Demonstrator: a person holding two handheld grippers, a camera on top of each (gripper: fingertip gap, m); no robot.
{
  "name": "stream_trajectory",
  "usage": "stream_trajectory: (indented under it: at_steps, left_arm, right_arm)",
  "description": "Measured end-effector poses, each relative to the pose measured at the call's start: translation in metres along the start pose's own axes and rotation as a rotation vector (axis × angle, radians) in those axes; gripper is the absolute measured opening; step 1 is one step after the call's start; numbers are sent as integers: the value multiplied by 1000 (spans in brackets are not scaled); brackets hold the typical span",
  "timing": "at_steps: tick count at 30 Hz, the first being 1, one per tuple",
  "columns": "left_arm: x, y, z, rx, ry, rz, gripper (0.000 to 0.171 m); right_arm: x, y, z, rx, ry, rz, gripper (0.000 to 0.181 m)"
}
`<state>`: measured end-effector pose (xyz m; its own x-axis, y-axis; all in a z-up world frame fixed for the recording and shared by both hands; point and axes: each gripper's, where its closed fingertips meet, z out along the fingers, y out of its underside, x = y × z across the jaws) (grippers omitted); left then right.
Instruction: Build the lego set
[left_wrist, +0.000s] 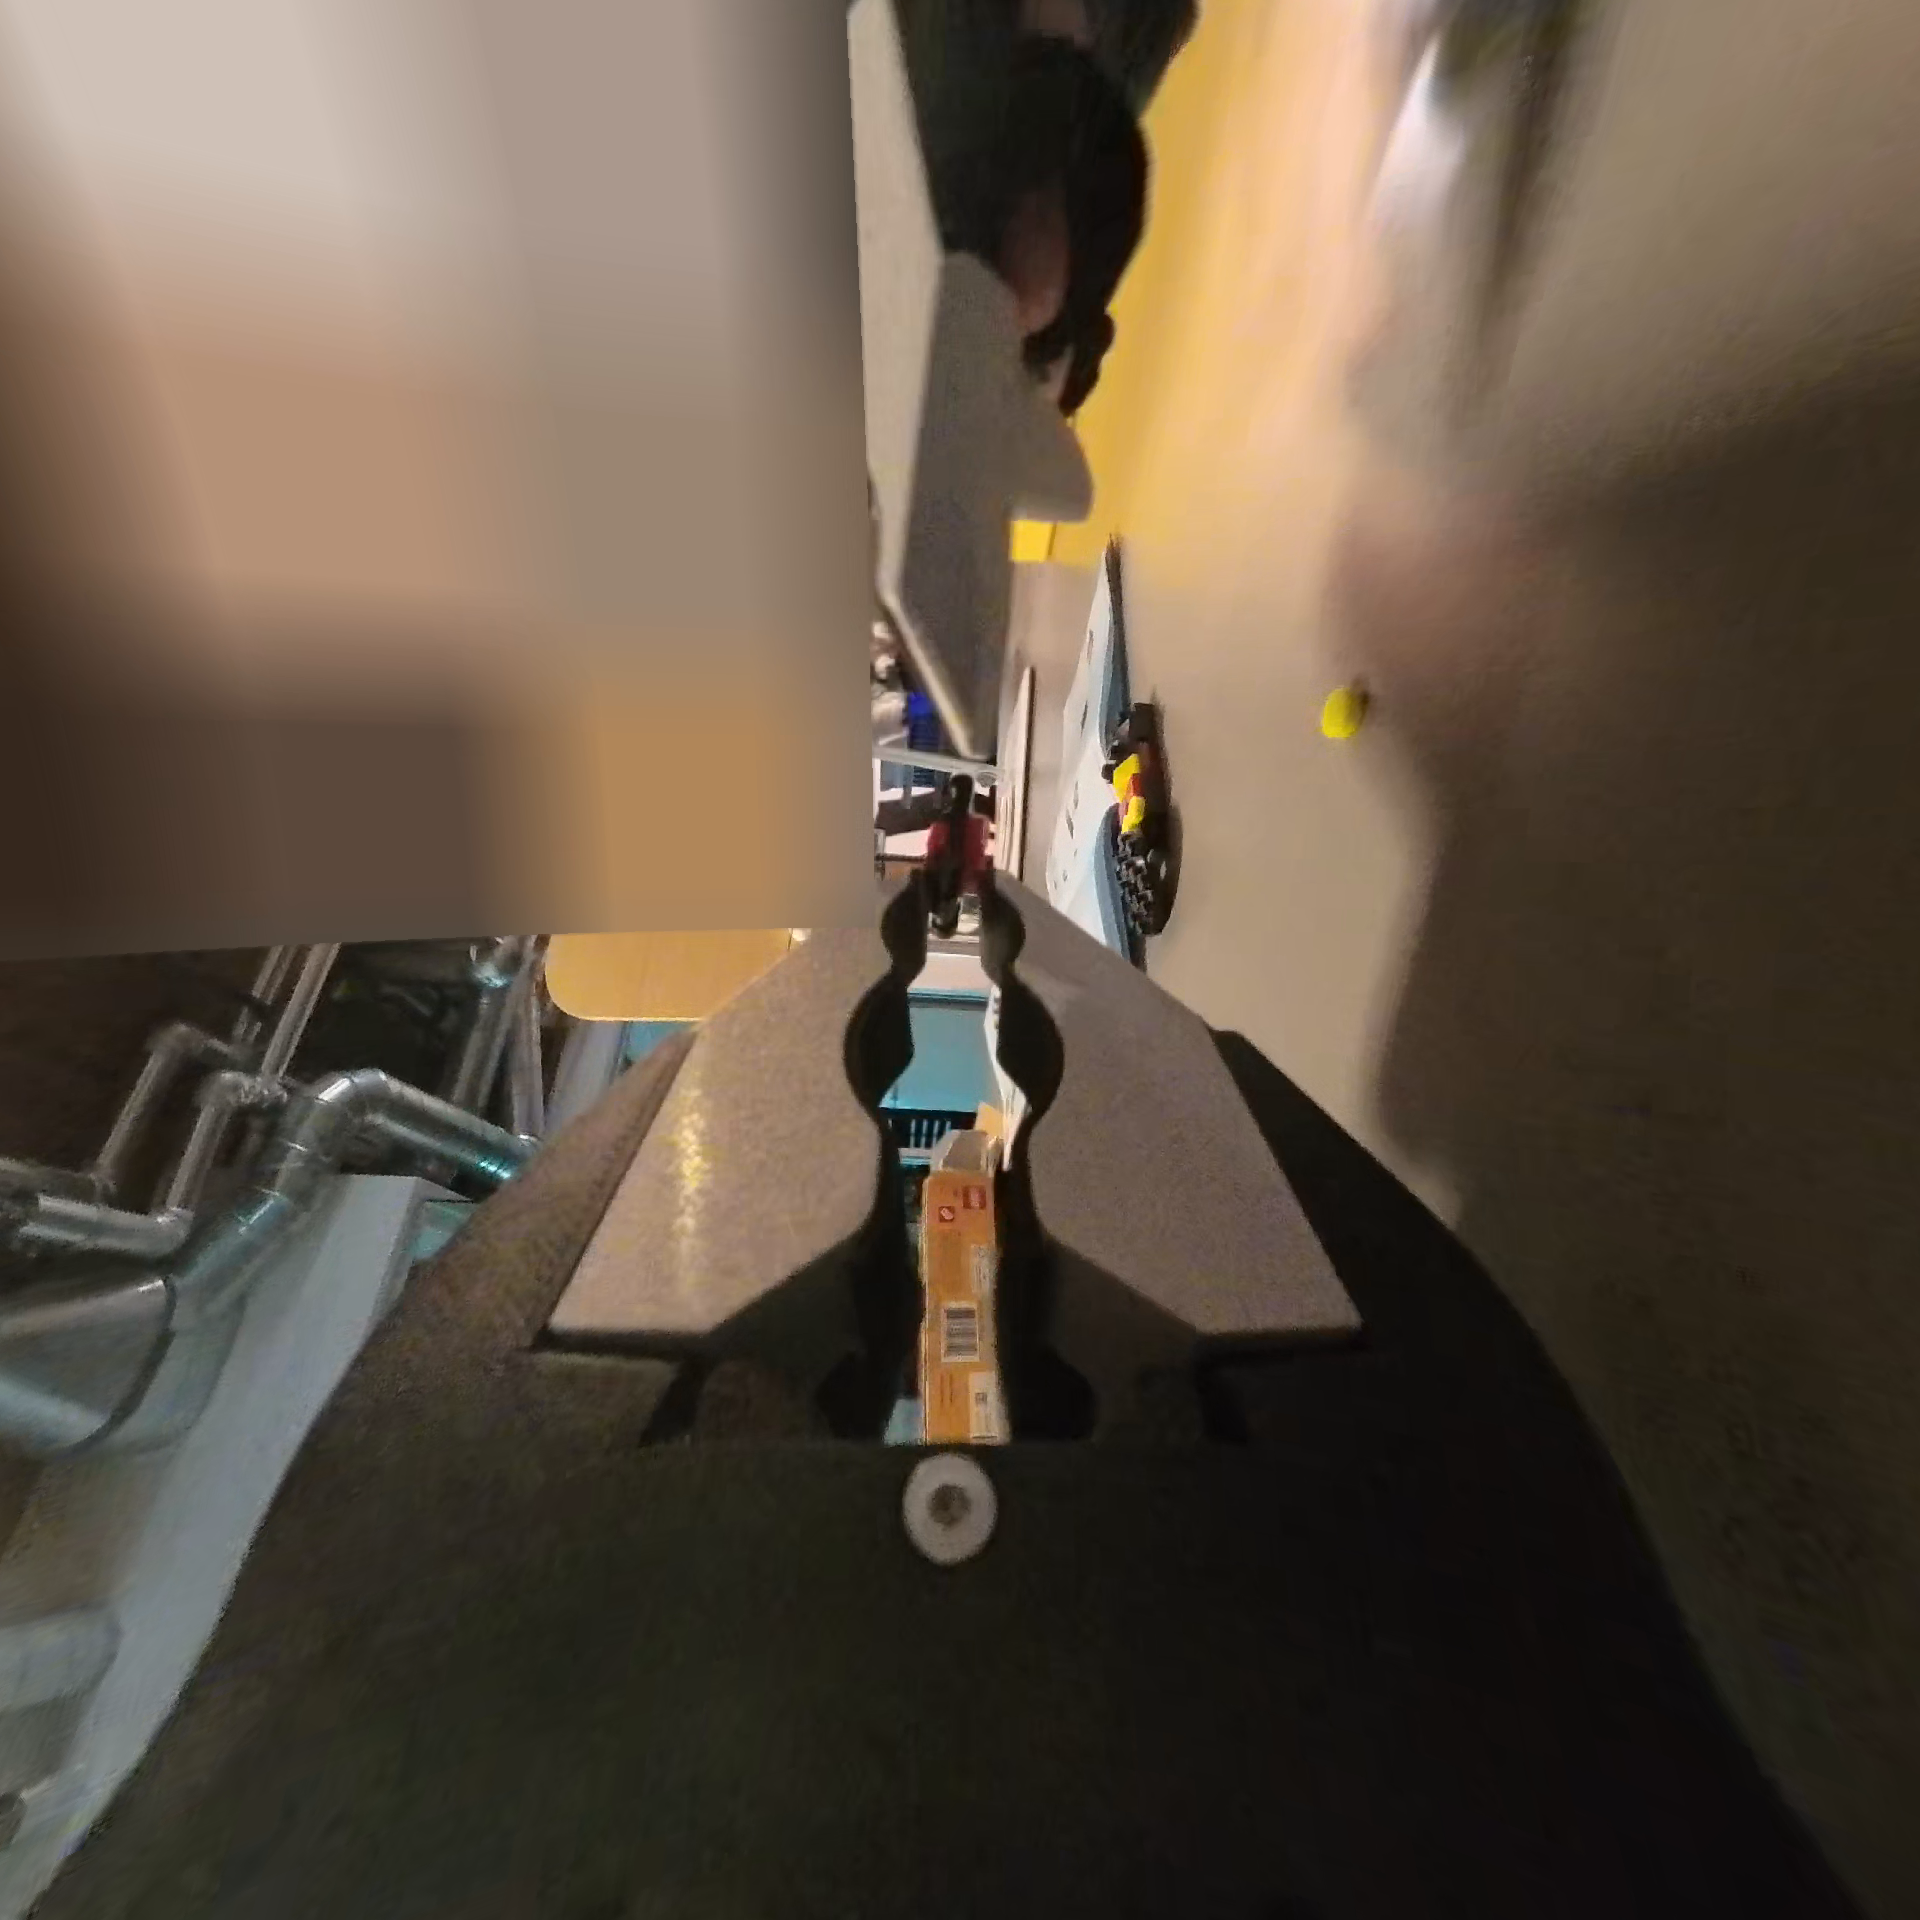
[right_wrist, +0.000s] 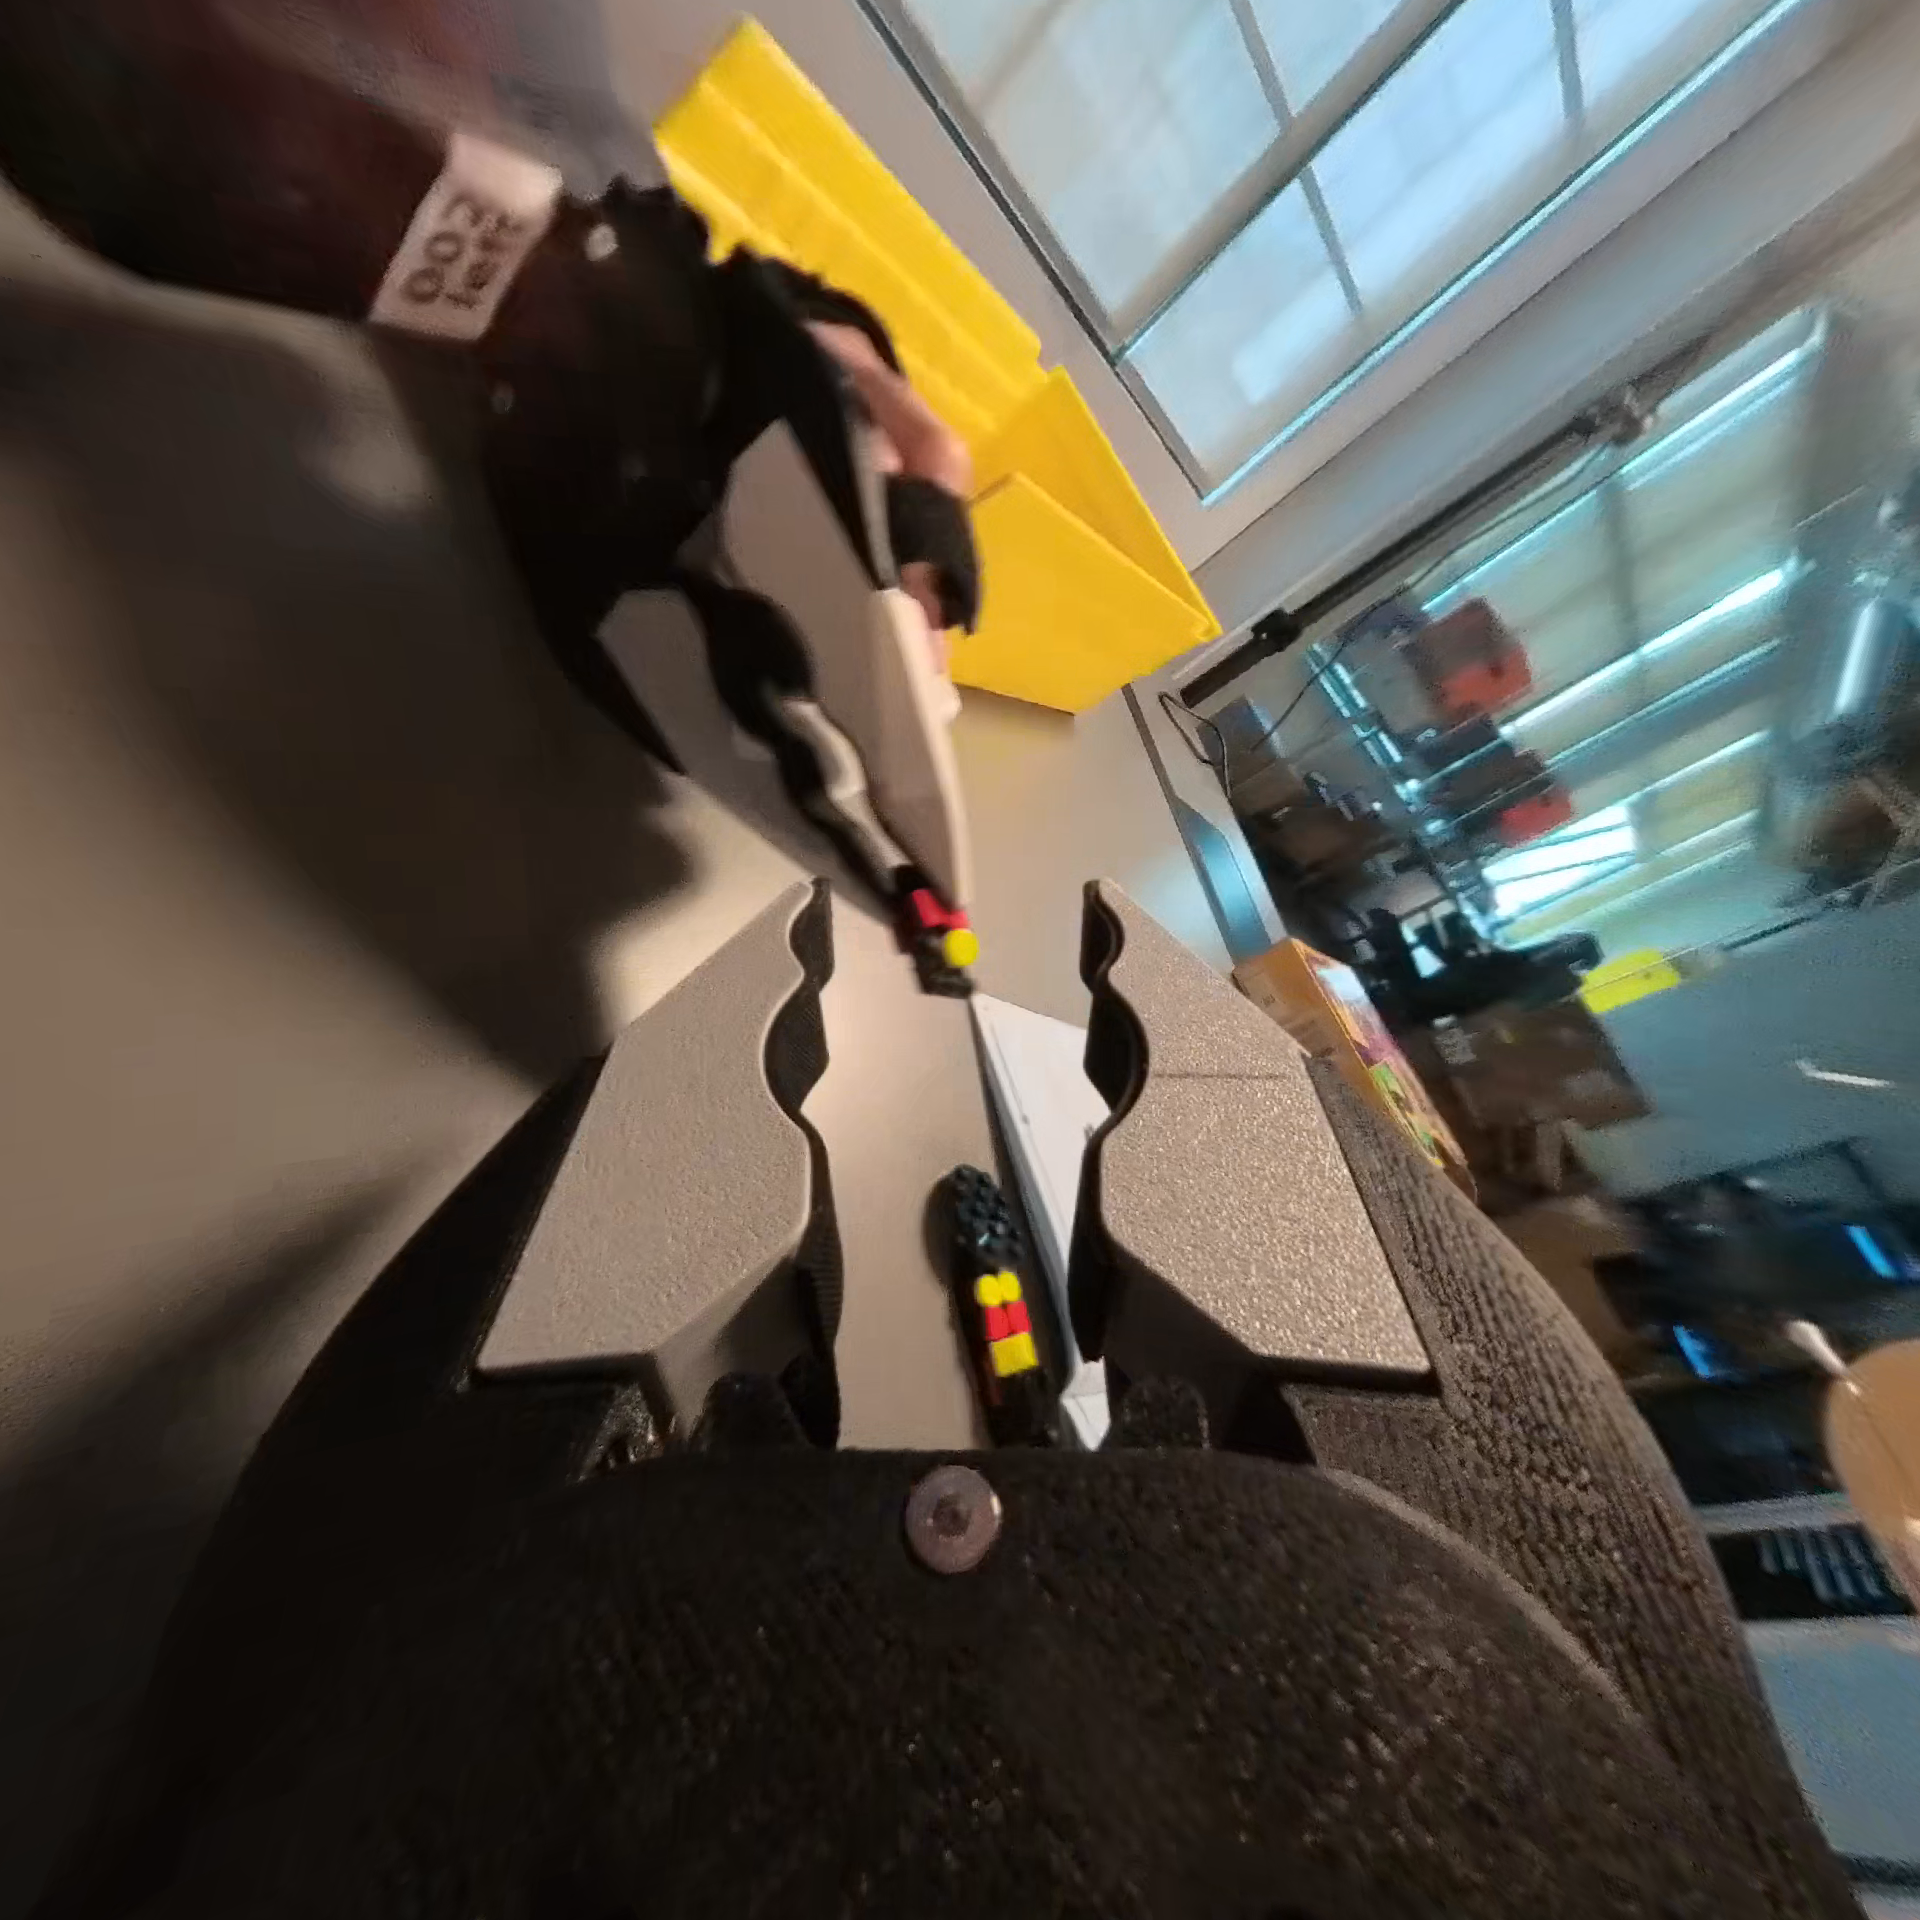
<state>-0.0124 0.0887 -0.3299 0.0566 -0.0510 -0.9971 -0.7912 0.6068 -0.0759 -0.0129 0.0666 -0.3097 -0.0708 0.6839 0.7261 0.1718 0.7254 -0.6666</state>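
Both cams rolled sideways, so the desk (right_wrist: 914, 1195) runs like a wall.

Left gripper (left_wrist: 951, 899): fingers pinched nearly together on a small red and black lego piece (left_wrist: 958, 842) at the tips. In the right wrist view that same piece shows a yellow round stud on its end and hangs in the air just off the desk surface, above the far end of the booklet (right_wrist: 1023, 1101).

Right gripper (right_wrist: 956, 925): jaws wide apart, nothing between them; holds nothing.

Main lego build (right_wrist: 992, 1299): long black studded plate w/ yellow and red bricks on top, lying flat on the desk, right alongside the booklet's edge, poss. touching it; can't tell, view is steep.

Loose yellow piece (left_wrist: 1340, 712) alone on the desk, well apart from the build.

Orange lego box (left_wrist: 964, 1288) seen thru the left finger gap, near a desk edge. In the right wrist view it's past the right finger, by the desk's edge.

Yellow bins (right_wrist: 935, 343) at the far end of the desk, under the window (right_wrist: 1299, 208).

Metal pipes (left_wrist: 312, 1132) beyond the desk in the left wrist view.
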Motion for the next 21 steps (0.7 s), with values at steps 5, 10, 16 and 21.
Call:
stream_trajectory:
  at_steps: [5,10,16,21]
  left_arm:
    - [1,0,0,2,5,2,8]
    - [2,-1,0,4,11,0,9]
    - [3,-2,0,6,17,3,9]
    - [3,-4,-1,13,16,8,8]
  right_arm:
    - [-4,7,1,-43,62,-98,40]
    - [-11,20,7,-129,50,-179,38]
    - [-17,25,11,-162,34,-219,37]
    - [-17,27,12,-175,35,-219,35]
